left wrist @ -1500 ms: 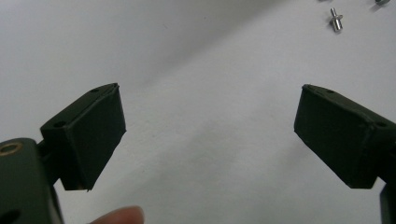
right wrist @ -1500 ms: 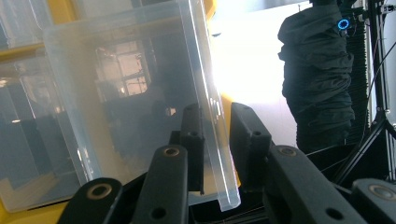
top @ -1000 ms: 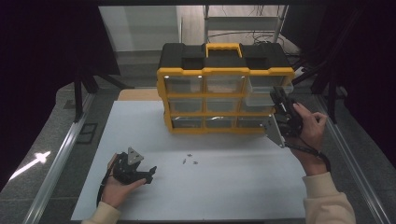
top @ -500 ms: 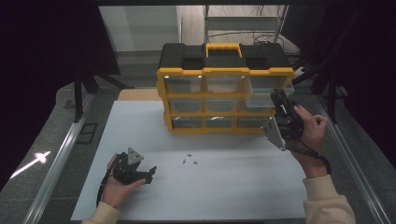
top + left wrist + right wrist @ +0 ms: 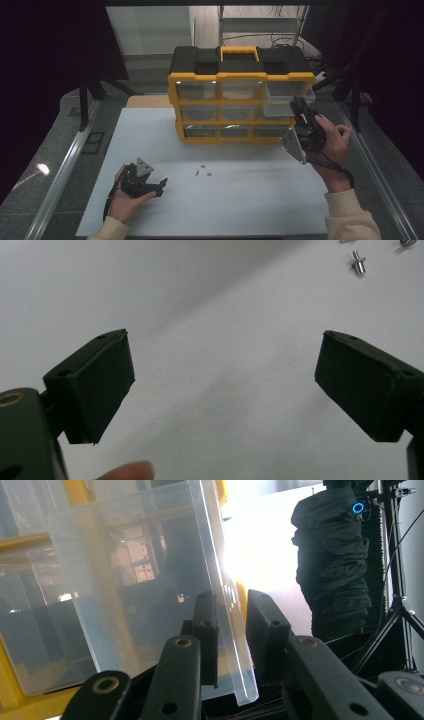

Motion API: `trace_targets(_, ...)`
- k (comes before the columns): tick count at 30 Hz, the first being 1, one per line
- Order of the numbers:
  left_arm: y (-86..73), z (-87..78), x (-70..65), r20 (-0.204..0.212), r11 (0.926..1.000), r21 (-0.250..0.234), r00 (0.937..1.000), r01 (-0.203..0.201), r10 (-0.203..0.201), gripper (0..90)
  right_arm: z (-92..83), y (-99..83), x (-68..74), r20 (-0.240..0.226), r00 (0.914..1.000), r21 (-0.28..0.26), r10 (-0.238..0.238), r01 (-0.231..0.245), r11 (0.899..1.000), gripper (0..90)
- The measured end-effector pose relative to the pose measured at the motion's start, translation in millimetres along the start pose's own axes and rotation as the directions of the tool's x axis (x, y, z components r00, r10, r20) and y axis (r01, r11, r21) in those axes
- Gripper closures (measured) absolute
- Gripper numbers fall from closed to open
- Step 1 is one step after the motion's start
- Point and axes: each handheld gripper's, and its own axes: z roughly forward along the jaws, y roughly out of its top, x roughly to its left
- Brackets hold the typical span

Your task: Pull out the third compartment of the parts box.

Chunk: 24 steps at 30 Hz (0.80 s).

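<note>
Still, the right claw (image 5: 230, 640) grips the drawer (image 5: 150, 580), unmoved.

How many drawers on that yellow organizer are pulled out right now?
1: the clear drawer in the middle row's right column of the yellow organizer, gripped at its front by the right tool. The other eight compartments look flush, though glare blurs some.

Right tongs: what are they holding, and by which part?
The right tongs grip a clear plastic drawer by its front wall edge, partly pulled from the organizer.
</note>
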Motion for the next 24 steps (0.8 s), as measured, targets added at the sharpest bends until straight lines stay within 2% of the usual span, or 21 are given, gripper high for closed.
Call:
trace_targets(2,0.0,0.0,-0.1,0.000,1.0000,0.000,1.0000,0.000,0.000,9.6,0.4,-0.3,1.0,0.016,0.9999,-0.012,0.004,-0.004,1.000,75.0)
trace_targets(24,0.1,-0.6,0.2,-0.001,1.0000,-0.001,1.0000,0.002,-0.002,9.6,-6.8,1.0,1.1,0.016,0.9999,-0.007,0.003,-0.003,1.000,75.0)
